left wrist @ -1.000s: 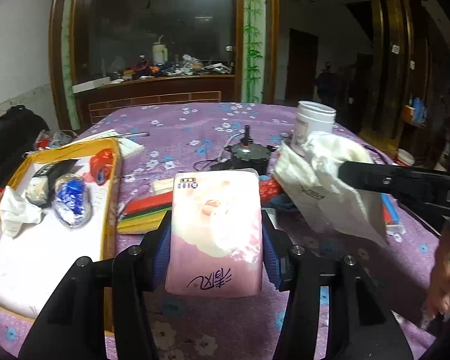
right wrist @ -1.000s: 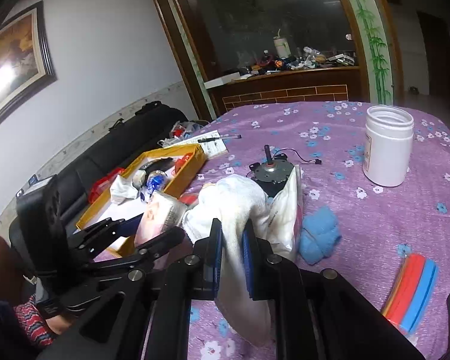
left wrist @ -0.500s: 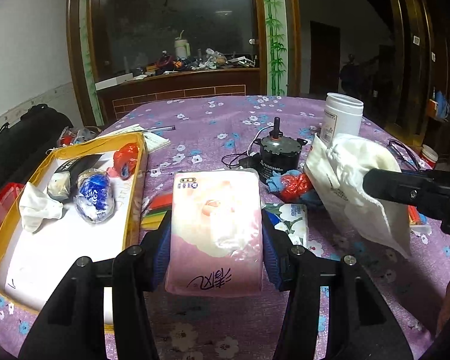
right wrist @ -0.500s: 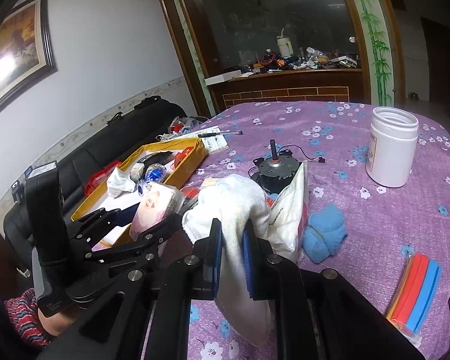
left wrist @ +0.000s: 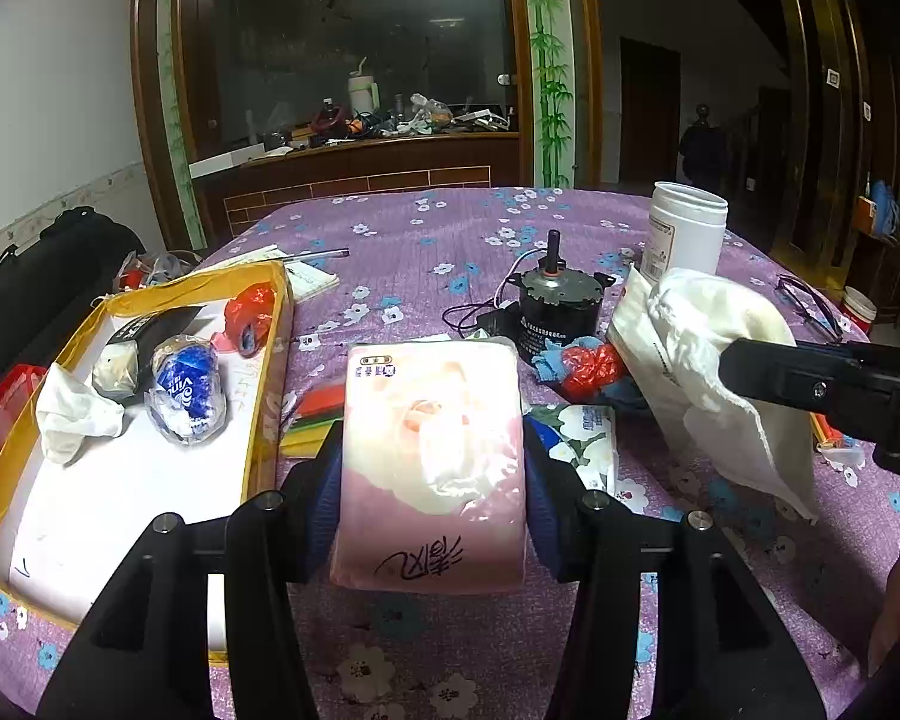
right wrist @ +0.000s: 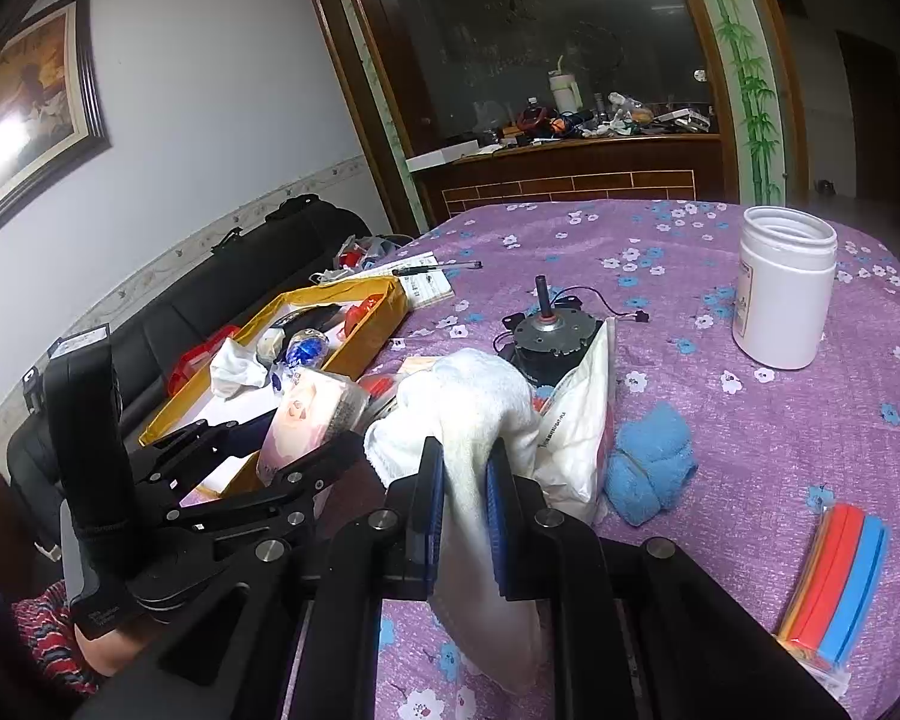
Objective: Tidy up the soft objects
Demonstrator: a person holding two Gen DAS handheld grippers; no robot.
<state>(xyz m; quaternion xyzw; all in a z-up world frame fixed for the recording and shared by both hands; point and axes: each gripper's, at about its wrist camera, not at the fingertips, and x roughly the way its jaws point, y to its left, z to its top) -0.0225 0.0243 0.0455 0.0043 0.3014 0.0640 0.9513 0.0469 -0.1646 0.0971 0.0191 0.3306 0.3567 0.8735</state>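
Clamping one pink tissue pack between its two blue pads, the left gripper holds it at the lower centre of the left wrist view, lifted above the purple flowered tablecloth. At the right edge of that view the right gripper reaches in with one white towel pinched between its two closed-in pads; in the right wrist view the towel drapes over and down between them at lower centre. To the left in the left wrist view lies one yellow-rimmed tray, and I count four soft things in it: one crumpled white cloth, one blue-and-white wrapped bundle, one pale ball on a black wrapper, and one red bag at the tray's far corner. Centre of the frame, beyond the pack, stands one small motor with its shaft upright. Just in front of it lie one crumpled red bag and a blue cloth, which the right wrist view shows as a single folded lump right of the towel. One flat white packet leans beside the motor. One white open jar stands at the upper right, well apart. One floral tissue pack lies just right of the held pack. One bundle of coloured strips sits at the lower right of the right wrist view.
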